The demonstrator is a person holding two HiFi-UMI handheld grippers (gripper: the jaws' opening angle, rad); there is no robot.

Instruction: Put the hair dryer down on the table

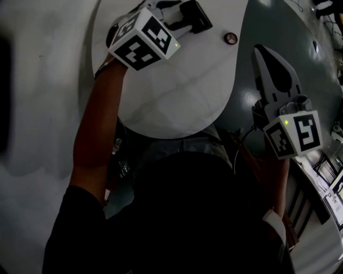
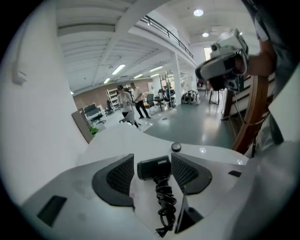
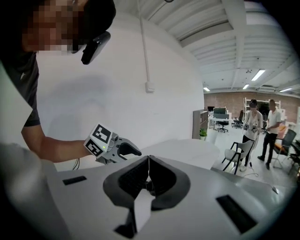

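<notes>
The black hair dryer [image 1: 196, 16] lies on the white round table [image 1: 177, 96] at its far side. In the left gripper view the hair dryer [image 2: 153, 167] rests on the table [image 2: 140, 136] with its coiled black cord [image 2: 165, 202] trailing toward the camera. My left gripper [image 1: 177, 13] hovers over it, open, and its pads [image 2: 119, 176] stand apart from the dryer body without touching it. My right gripper [image 1: 262, 52] is off the table's right edge, over the grey floor, its jaws shut with nothing between them [image 3: 148, 165]. The right gripper view also shows the left gripper [image 3: 123, 149].
A small round dark object [image 1: 230, 38] sits on the table right of the dryer, also seen as the round object [image 2: 176, 146]. Two people [image 2: 131, 105] stand far off in the open hall, with chairs [image 3: 234, 152] and desks. A wooden frame [image 2: 251, 117] stands at the right.
</notes>
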